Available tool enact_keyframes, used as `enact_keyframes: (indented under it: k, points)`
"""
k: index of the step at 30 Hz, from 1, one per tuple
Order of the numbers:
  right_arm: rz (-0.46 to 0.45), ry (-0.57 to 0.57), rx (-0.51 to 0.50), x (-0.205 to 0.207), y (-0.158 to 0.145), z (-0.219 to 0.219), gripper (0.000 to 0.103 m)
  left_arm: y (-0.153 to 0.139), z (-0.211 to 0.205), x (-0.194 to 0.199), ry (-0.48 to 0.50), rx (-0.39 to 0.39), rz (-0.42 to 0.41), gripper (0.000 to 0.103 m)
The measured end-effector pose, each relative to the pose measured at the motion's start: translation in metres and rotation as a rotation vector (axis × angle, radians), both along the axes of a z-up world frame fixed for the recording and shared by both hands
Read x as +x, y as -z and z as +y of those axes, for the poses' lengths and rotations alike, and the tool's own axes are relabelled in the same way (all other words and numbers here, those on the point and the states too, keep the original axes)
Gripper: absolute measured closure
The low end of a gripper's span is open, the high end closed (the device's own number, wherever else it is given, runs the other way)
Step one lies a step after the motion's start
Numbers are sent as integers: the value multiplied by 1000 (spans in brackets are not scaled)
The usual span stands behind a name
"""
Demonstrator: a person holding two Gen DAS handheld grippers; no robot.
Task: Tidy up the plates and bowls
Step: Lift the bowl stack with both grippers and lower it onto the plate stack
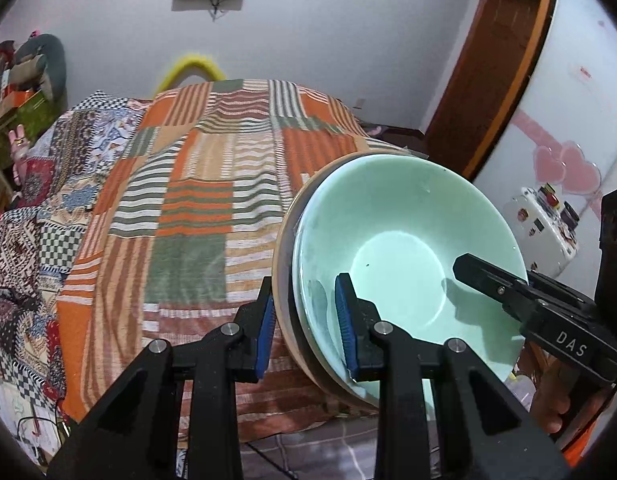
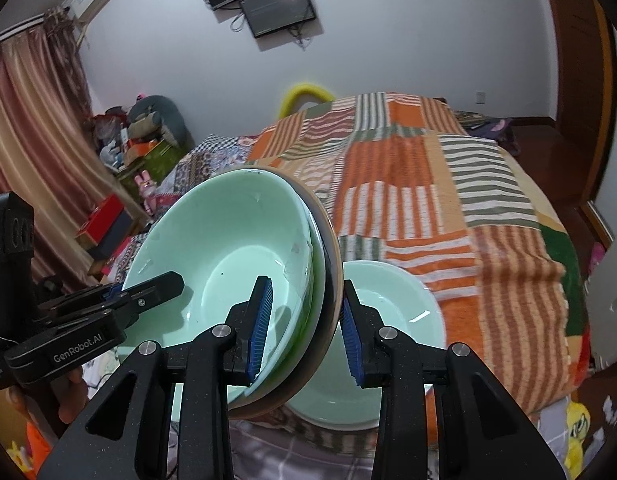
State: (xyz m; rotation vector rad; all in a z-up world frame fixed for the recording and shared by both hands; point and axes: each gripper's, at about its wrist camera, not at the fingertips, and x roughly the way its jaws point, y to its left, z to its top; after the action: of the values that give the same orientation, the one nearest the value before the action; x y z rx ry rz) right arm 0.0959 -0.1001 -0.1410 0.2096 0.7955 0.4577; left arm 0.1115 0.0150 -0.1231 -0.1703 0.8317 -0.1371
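Note:
A stack of nested dishes, pale green bowls [image 1: 396,248] inside a dark bowl with a tan rim [image 1: 282,248], is held up off the bed, tilted. My left gripper [image 1: 304,324] straddles the stack's left rim, blue pads either side, touching it. My right gripper [image 2: 306,328] straddles the opposite rim the same way; the stack also shows in the right wrist view [image 2: 232,256]. Each gripper shows in the other's view, the right [image 1: 520,300] and the left [image 2: 120,304]. Another pale green bowl [image 2: 392,320] sits on the bed behind the right gripper.
A bed with an orange, green and white striped patchwork blanket [image 1: 212,208] fills the scene. A white cabinet with pink hearts [image 1: 564,120] stands right. Cluttered boxes and toys [image 2: 140,140] and a curtain [image 2: 24,140] stand far left. A screen [image 2: 276,8] hangs on the wall.

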Motion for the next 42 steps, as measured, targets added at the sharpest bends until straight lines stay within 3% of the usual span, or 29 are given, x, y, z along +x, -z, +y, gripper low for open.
enact_keyframes:
  k: [14, 32, 42]
  points:
    - [74, 61, -3, 13, 27, -33, 73, 35, -36, 33, 65, 20, 100, 74]
    - [204, 50, -2, 29, 72, -29, 73, 86, -36, 58, 65, 37, 237, 74]
    - [241, 59, 9, 30, 84, -29, 73, 96, -34, 63, 60, 14, 246, 74]
